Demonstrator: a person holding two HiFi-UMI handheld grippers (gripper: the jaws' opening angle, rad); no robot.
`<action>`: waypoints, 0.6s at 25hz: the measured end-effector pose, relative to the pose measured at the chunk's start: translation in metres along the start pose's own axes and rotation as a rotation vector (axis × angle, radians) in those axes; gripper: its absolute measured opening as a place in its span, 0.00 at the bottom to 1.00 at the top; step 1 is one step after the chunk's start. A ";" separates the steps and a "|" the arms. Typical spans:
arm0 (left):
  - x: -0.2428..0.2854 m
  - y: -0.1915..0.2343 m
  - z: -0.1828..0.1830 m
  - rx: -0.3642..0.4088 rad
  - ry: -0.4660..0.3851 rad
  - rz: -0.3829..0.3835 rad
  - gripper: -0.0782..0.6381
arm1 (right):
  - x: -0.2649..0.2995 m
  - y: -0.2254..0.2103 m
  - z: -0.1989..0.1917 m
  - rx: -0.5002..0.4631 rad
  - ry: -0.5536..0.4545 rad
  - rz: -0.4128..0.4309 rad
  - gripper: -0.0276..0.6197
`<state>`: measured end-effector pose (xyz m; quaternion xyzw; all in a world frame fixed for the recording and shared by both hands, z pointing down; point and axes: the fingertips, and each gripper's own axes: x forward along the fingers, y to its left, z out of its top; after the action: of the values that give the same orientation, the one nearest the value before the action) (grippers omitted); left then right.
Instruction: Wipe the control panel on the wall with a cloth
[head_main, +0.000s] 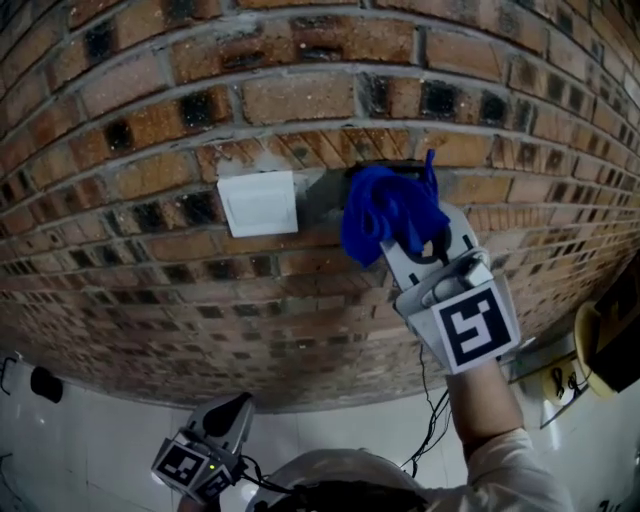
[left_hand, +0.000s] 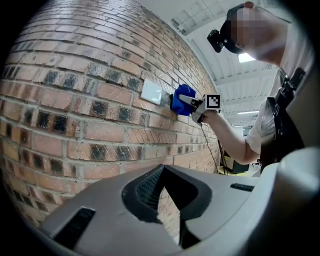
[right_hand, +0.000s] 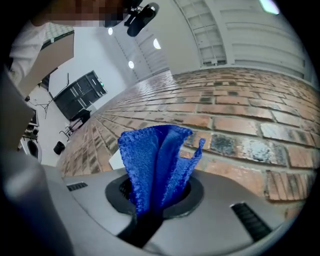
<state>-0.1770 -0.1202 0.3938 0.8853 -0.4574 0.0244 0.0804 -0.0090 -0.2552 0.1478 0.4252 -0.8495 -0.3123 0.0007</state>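
The white control panel (head_main: 257, 203) is set flat in the brick wall (head_main: 150, 120). Just right of it, a bunched blue cloth (head_main: 385, 215) is pressed toward the wall, with my right gripper (head_main: 402, 238) shut on it. The cloth sits beside the panel, not over it, with a grey patch between them. In the right gripper view the cloth (right_hand: 155, 160) stands up out of the right gripper (right_hand: 157, 200), and a sliver of the panel (right_hand: 116, 159) shows to its left. My left gripper (head_main: 228, 418) hangs low, well below the panel, shut and empty. From there the panel (left_hand: 151, 92) and cloth (left_hand: 181, 100) show far off.
A dark recess (head_main: 385, 168) lies in the wall behind the cloth. A thin black cable (head_main: 428, 395) hangs down the wall below my right gripper. A yellow object (head_main: 592, 345) stands at the right edge. White floor (head_main: 90, 440) lies below the wall.
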 end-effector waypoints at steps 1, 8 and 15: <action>-0.002 0.000 -0.001 -0.001 0.000 0.003 0.11 | 0.008 0.006 0.000 0.001 0.003 0.011 0.18; -0.012 0.004 -0.005 -0.015 0.003 0.031 0.11 | 0.009 -0.005 -0.004 0.043 -0.007 -0.027 0.18; 0.000 -0.004 -0.002 0.000 0.005 -0.001 0.11 | -0.039 -0.072 -0.029 -0.020 0.045 -0.161 0.18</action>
<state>-0.1739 -0.1179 0.3957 0.8854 -0.4568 0.0265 0.0813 0.0756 -0.2746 0.1431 0.4990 -0.8092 -0.3100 -0.0010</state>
